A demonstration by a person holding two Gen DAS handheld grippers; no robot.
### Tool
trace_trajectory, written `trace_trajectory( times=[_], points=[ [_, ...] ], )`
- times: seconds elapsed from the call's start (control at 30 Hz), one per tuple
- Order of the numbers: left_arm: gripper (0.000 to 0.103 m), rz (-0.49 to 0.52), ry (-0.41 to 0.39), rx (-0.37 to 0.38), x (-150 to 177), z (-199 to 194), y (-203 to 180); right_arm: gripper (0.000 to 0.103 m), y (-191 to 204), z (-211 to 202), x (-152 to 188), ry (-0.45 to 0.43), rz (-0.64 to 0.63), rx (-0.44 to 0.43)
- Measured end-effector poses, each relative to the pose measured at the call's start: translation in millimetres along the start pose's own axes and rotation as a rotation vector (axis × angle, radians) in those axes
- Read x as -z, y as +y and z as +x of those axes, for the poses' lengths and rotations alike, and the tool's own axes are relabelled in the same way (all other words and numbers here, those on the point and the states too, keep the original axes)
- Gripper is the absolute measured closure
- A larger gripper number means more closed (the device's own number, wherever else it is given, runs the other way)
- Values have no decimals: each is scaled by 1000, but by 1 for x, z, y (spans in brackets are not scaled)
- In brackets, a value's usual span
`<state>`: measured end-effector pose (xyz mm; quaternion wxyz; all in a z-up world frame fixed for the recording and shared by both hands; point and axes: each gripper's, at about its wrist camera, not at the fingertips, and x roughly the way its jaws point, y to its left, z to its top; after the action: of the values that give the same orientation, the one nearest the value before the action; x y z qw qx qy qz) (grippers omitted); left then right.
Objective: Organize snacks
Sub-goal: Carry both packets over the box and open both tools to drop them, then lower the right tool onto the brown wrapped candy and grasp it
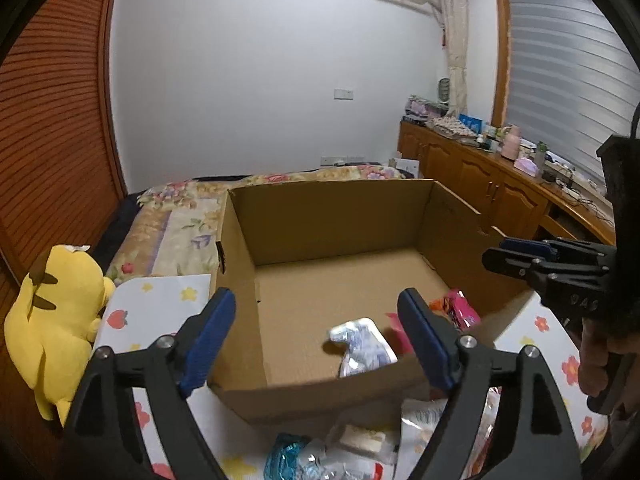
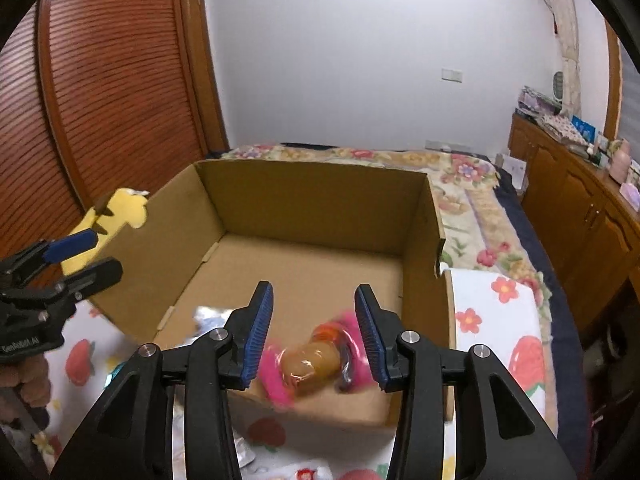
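An open cardboard box (image 1: 332, 220) (image 2: 312, 204) stands on a flower-print table. My left gripper (image 1: 318, 336) is open over the box's near edge, with nothing between its blue pads. Beyond it a silver-blue snack packet (image 1: 360, 344) shows blurred on the box floor. My right gripper (image 2: 316, 332) is open above the near right part of the box. Below its gap a pink packet with a brown bun (image 2: 312, 364) (image 1: 460, 312) looks blurred and free of the pads. Each gripper also shows in the other's view: the right gripper (image 1: 494, 252), the left gripper (image 2: 92, 260).
Several loose snack packets (image 1: 340, 444) lie on the table in front of the box. A yellow plush toy (image 1: 56, 320) sits at the table's left. Behind the box is a bed with a floral cover (image 2: 472, 196). Wooden cabinets (image 1: 480, 184) line the right wall.
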<state>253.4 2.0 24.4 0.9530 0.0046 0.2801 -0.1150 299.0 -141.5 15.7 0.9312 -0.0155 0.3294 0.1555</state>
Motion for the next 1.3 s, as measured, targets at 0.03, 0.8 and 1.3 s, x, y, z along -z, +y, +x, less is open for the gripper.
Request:
trace_trajectory(
  times=[0.03, 0.8, 1.3],
  points=[
    [15, 5, -3, 5, 2, -4, -2, 60, 3, -5, 1, -9, 2, -10],
    [3, 89, 46, 121, 93, -51, -45, 33, 6, -72, 121, 25, 19, -41],
    [3, 129, 90, 188, 118, -51, -73, 55, -15, -46, 166, 186, 99, -63]
  ],
)
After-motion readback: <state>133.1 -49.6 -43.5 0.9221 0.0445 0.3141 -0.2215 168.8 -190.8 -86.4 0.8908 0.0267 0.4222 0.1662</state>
